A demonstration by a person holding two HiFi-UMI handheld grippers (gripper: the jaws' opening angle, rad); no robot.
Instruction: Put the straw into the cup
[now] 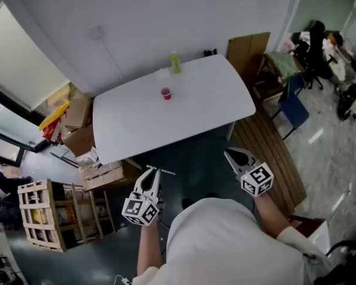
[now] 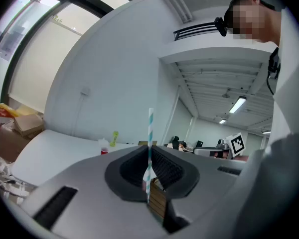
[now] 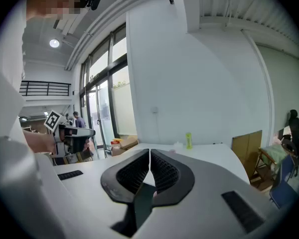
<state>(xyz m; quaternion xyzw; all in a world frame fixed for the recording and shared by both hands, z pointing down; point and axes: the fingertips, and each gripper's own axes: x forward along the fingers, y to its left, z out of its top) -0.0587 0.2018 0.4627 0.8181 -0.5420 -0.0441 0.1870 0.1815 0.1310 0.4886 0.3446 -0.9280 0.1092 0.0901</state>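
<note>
**Q:** Where is the straw at this moment?

**A:** The left tool (image 2: 149,158) has its jaws pinched shut on it. The straw (image 2: 150,133), striped white and teal, stands upright out of the jaws, and its upper length rises clear above them. In the head view it shows only as a thin pale line at the tool's tip.

**Q:** And the cup?

**A:** A small red cup (image 1: 166,93) stands on the white desk (image 1: 207,108), towards the far edge and near the wall. It is well apart from both tools, which are held in the air on the near side of the desk, above the dark floor. A green bottle (image 1: 175,62) stands upright behind the cup, close to the far edge.

**Q:** What is the other hand doing?

**A:** The right tool (image 1: 234,155) points towards the desk with its jaws pressed together, tip to tip, and nothing between them. It is level with the left tool, with the person's white-shirted shoulders (image 1: 231,242) below and between the two.

**Q:** Anything else around the desk?

**A:** Cardboard boxes (image 1: 77,126) are heaped at its left end, beside a wooden crate (image 1: 38,215). A blue chair (image 1: 293,107) stands off its right end.
</note>
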